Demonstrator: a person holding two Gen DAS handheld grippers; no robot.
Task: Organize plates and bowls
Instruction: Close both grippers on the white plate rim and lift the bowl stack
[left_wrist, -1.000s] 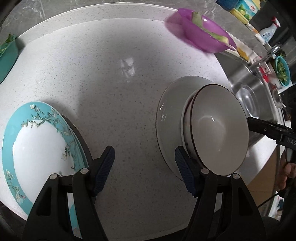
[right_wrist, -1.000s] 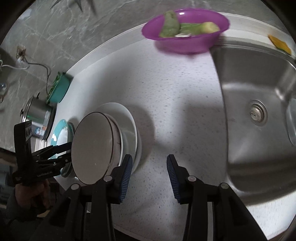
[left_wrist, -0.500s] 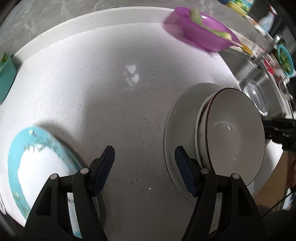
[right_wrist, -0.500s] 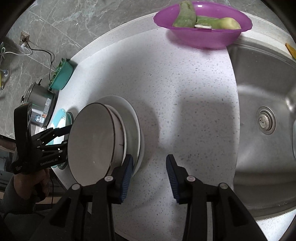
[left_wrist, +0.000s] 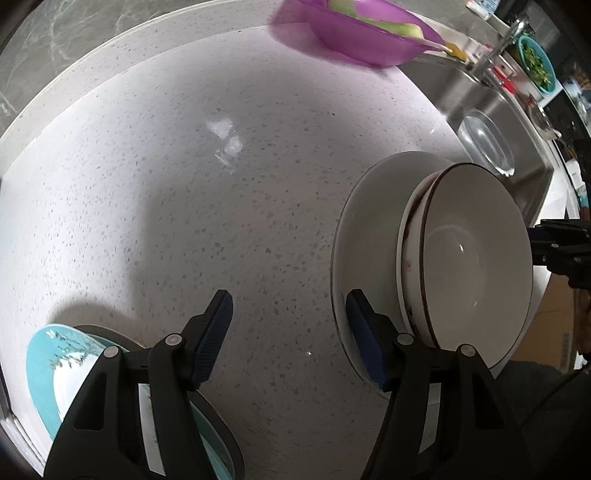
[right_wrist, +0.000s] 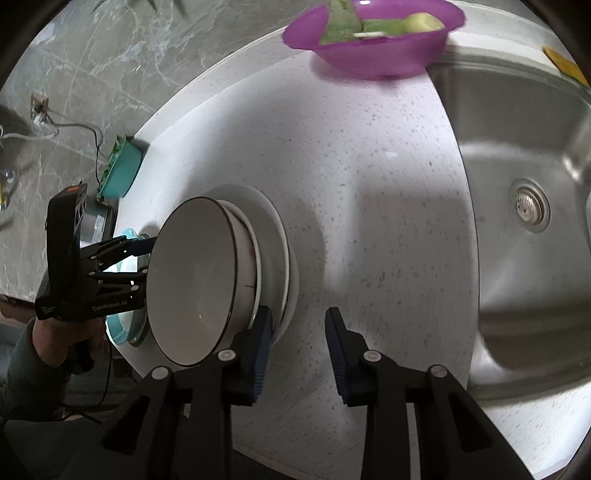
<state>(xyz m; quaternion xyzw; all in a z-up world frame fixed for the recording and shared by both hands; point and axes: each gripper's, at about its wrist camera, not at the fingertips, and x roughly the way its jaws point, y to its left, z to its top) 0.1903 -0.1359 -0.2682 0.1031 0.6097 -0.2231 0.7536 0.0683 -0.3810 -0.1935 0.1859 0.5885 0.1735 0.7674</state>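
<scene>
**Both tongs empty beside the bowl stack**

The stack sits near the front edge of the speckled tabletop (left_wrist: 229, 192): a dark-rimmed bowl (left_wrist: 476, 266) nested in a second bowl (left_wrist: 406, 258), both on a white plate (left_wrist: 369, 206). The left tongs (left_wrist: 288, 332) hang open over bare tabletop just beside the plate's rim, gripping nothing. The right tongs (right_wrist: 299, 347) have just been narrowing, yet nothing lies between them — one pad stands against the stack's near edge, the other over bare surface. A turquoise floral plate (left_wrist: 48, 354) lies at the tabletop's left corner, under the left tongs' frame.

My reading is that one stack is built and the next piece is being sought, probably the turquoise plate. Taking it would call for a pad slid under its shallow rim and a firm pinch, since glazed ware slips easily.

Much is unclear. The turquoise plate is largely covered, and what dark thing lies beneath it I cannot tell. A purple bowl (right_wrist: 373, 40) holding green vegetable pieces is blurred at the back, next to the sink (right_wrist: 524, 206). Whether the right pad actually touches the stack is uncertain.
</scene>
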